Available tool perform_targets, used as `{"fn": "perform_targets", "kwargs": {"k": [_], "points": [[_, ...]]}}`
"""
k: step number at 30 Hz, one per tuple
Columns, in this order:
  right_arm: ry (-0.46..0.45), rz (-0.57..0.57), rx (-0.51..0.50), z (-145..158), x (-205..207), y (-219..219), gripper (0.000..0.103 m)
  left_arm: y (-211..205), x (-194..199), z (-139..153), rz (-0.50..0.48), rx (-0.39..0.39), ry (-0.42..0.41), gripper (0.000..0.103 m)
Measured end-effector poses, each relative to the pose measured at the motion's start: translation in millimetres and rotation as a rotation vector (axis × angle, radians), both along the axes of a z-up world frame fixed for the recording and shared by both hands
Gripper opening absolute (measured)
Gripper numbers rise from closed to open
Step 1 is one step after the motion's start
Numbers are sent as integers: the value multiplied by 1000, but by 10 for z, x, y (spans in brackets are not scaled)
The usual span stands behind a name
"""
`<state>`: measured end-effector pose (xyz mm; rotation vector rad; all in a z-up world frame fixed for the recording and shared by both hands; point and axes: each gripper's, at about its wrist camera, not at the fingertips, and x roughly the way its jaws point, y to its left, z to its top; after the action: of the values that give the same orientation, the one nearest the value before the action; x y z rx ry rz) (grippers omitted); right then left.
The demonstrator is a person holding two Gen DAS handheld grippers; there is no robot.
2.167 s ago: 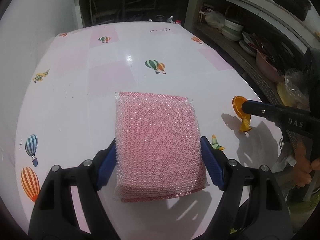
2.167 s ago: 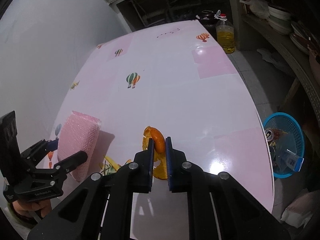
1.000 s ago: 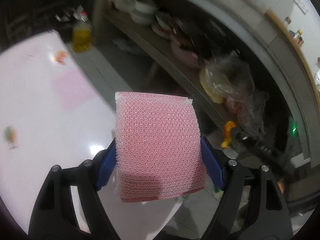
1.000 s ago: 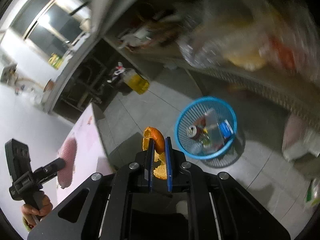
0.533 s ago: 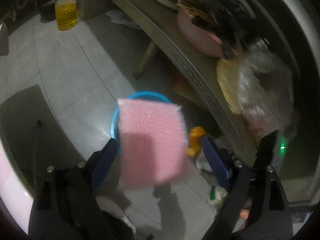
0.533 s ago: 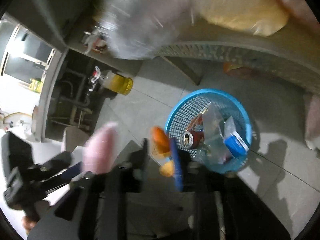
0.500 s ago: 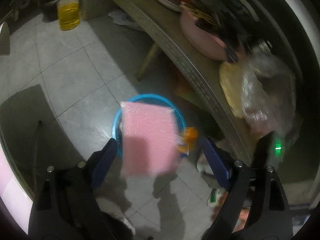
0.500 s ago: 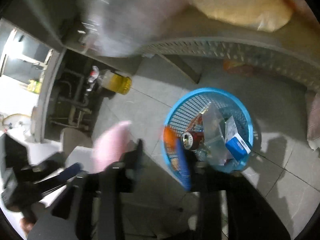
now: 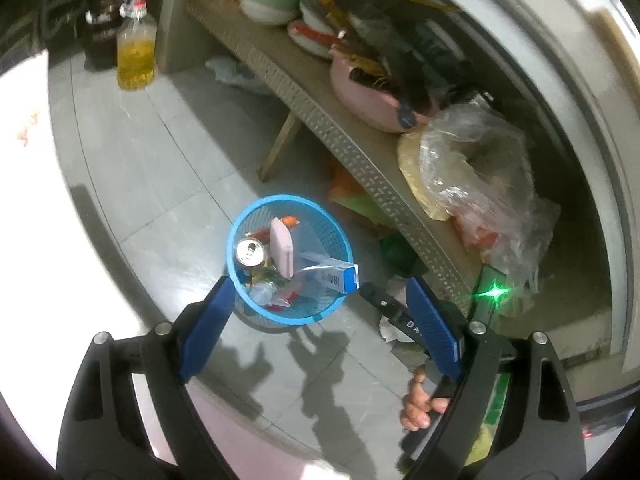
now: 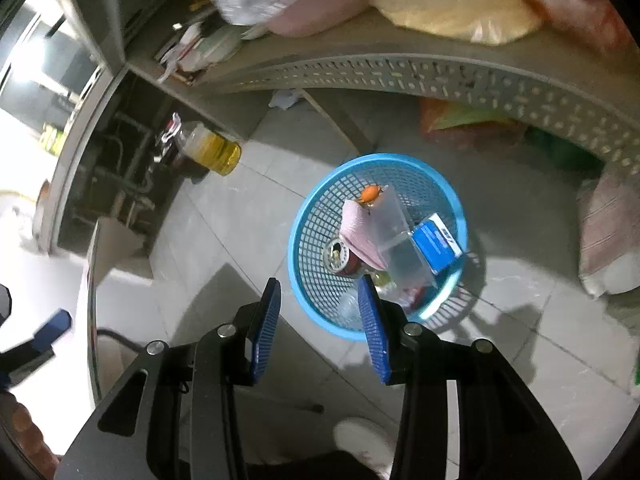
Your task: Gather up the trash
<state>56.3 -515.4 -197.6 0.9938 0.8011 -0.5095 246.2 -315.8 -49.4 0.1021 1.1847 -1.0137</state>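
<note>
A blue mesh trash basket (image 9: 236, 236) stands on the grey tiled floor; it also shows in the right wrist view (image 10: 316, 216). Inside lie the pink sponge (image 9: 281, 250) (image 10: 356, 232), the orange peel (image 9: 291, 221) (image 10: 370, 193), a drink can (image 9: 250, 252) (image 10: 338, 254), a blue box (image 9: 340, 276) (image 10: 436, 242) and clear plastic. My left gripper (image 9: 316, 320) is open and empty above the basket's near rim. My right gripper (image 10: 320, 320) is open and empty above the basket's near edge.
A perforated shelf (image 9: 320, 120) with bowls and plastic bags runs beside the basket. A bottle of yellow oil (image 9: 136, 52) (image 10: 212, 148) stands on the floor. The white table edge (image 9: 24, 160) (image 10: 90, 280) is at the left. A sack (image 10: 608, 236) lies right of the basket.
Both grippers swung from the table to over the basket and opened. The pink sponge and the orange peel fell and now lie in the basket.
</note>
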Motion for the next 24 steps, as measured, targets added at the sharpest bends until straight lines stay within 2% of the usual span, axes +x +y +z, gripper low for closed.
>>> {"fn": "perform_targets", "kwargs": {"k": [2,4,9,15,19,24], "points": [[10,29,-47,171,-57,127,40,160,-110,118,-2,-19,-40,83],[11,64,-91,347,-124,247,45,316,-208,240,7,-34,-75,83],[-9,154,-241,893,-303,601,65,827,-488,581,71,-94,-192,90],[-12,246,-413,1438,-505,1041,84,1287,-712,756,161,-158,-203,94],[4,299,-500,1679,-582,1320,91,1560,-841,784,210,-168,-210,94],[8,326,-572,1853,-660,1557,96,1814,-941,772,330,-141,-224,94]]}}
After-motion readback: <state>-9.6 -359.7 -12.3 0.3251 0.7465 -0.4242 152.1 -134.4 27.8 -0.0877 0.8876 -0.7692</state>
